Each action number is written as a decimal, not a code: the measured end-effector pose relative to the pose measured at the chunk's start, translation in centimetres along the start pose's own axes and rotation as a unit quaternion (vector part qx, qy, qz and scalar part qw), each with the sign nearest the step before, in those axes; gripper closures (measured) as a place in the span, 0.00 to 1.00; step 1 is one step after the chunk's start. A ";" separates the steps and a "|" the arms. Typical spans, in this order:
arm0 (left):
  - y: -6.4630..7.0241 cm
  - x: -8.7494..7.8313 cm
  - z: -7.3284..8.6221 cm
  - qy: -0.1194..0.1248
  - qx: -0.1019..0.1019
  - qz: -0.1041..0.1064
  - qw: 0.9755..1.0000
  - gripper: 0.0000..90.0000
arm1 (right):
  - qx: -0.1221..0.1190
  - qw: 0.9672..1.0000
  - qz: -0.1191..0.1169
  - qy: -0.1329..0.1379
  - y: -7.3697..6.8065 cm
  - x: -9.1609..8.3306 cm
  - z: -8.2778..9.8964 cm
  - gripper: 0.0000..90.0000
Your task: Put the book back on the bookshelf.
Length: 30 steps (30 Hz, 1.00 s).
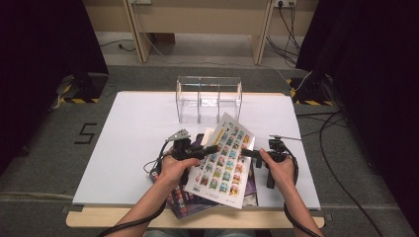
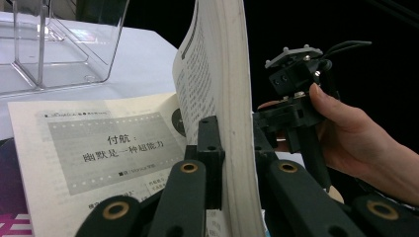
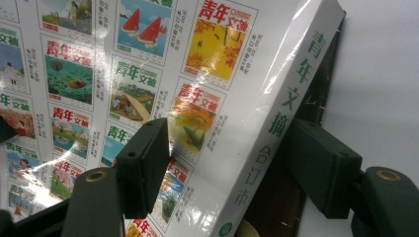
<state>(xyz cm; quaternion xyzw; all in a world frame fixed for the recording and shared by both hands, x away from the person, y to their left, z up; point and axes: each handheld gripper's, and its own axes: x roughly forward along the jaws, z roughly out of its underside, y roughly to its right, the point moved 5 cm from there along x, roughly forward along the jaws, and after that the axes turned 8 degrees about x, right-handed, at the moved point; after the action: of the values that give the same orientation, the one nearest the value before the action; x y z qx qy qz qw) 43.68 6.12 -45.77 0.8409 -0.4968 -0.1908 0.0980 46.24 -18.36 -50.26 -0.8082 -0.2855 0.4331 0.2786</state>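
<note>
The thick book (image 1: 225, 158) is lifted at one side and stands tilted over the other books (image 1: 190, 200) near the front of the table (image 1: 133, 148); the clear plastic holder (image 1: 209, 98) at the far side is empty. I judge the work is in the early part: the book is picked up, but it is not yet placed in the holder.

The left hand-held gripper (image 1: 210, 149) is closed on the book's page block, seen between its jaws in the left gripper view. The right hand-held gripper (image 1: 249, 153) points toward the left, its jaws wide on both sides of the spine edge (image 3: 276, 123), not pressing yet. Both forearms come in low from the front edge.
</note>
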 end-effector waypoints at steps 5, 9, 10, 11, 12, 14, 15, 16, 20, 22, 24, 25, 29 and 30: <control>-0.1 0.1 0.1 -0.002 -0.001 -0.002 1.000 0.91 | 0.016 0.999 -0.033 -0.007 0.2 0.6 -0.1 0.39; -0.5 0.0 0.3 -0.012 -0.009 -0.013 1.000 0.91 | 0.035 0.999 -0.041 -0.011 0.7 0.3 -0.3 0.57; -0.6 0.0 0.4 -0.015 -0.015 -0.019 1.000 0.91 | 0.035 0.999 -0.041 -0.011 0.7 0.3 -0.3 0.57; -0.8 -0.1 0.4 -0.021 -0.019 -0.026 0.999 0.91 | 0.042 0.998 -0.044 -0.010 0.6 0.1 -0.3 0.62; -1.0 -0.1 0.5 -0.026 -0.024 -0.031 0.999 0.91 | 0.042 0.998 -0.045 -0.006 0.5 -0.1 -0.4 0.66; -1.4 -0.2 0.7 -0.037 -0.031 -0.043 0.998 0.91 | 0.042 0.998 -0.045 -0.004 0.2 -0.4 -0.6 0.72; -1.6 -0.3 0.7 -0.045 -0.032 -0.050 0.997 0.91 | 0.044 0.998 -0.047 -0.003 0.0 -0.5 -0.7 0.73; -1.8 -0.3 0.8 -0.052 -0.038 -0.055 0.996 0.90 | 0.041 0.998 -0.050 -0.001 -0.2 -0.5 -0.8 0.74; -2.2 -0.5 1.1 -0.063 -0.049 -0.059 0.995 0.90 | 0.033 0.998 -0.047 -0.001 -1.2 -0.6 -1.0 0.74; -2.2 -0.6 1.1 -0.062 -0.053 -0.056 0.995 0.90 | 0.030 0.999 -0.036 -0.005 -1.3 -0.5 -1.1 0.73; -2.3 -0.7 1.1 -0.058 -0.054 -0.051 0.996 0.91 | 0.029 0.999 -0.029 -0.005 -1.1 -0.2 -1.2 0.70; -2.3 -0.7 1.1 -0.057 -0.054 -0.049 0.996 0.91 | 0.029 0.999 -0.027 -0.007 -1.1 0.0 -1.2 0.67; -2.3 -0.8 1.2 -0.053 -0.051 -0.046 0.996 0.91 | 0.040 0.999 -0.027 -0.014 -0.7 0.8 -1.0 0.60; -2.3 -0.8 1.2 -0.052 -0.051 -0.045 0.996 0.91 | 0.038 0.999 -0.025 -0.015 -0.5 1.0 -1.1 0.59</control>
<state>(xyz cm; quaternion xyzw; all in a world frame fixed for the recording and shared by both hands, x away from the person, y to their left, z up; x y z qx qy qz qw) 44.71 7.96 -47.50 0.8452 -0.4527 -0.2636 0.1056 47.49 -17.53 -49.93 -0.7831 -0.2931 0.4482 0.3160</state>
